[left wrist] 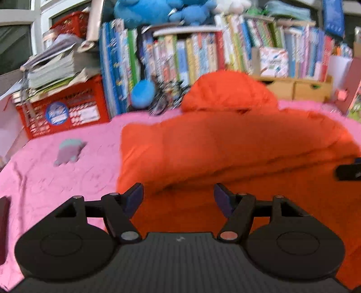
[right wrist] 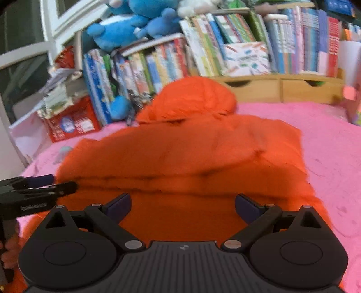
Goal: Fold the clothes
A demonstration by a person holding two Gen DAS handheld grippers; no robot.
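An orange hooded puffer jacket (left wrist: 225,139) lies spread on the pink bed cover (left wrist: 56,180), with its hood (left wrist: 227,90) toward the bookshelf. My left gripper (left wrist: 178,196) hovers over the jacket's near left part, open, with nothing between its fingers. In the right wrist view the same jacket (right wrist: 185,153) fills the middle, folded across with a crease running sideways. My right gripper (right wrist: 182,204) stands open above its near edge, holding nothing. The left gripper (right wrist: 45,184) shows at that view's left edge, beside the jacket's left side.
A bookshelf (left wrist: 203,56) packed with books lines the back, with blue plush toys (left wrist: 158,11) on top. A red crate (left wrist: 67,112) under stacked papers stands at the left. A small grey-pink plush (left wrist: 68,152) lies on the cover. Wooden drawers (right wrist: 282,90) sit behind the hood.
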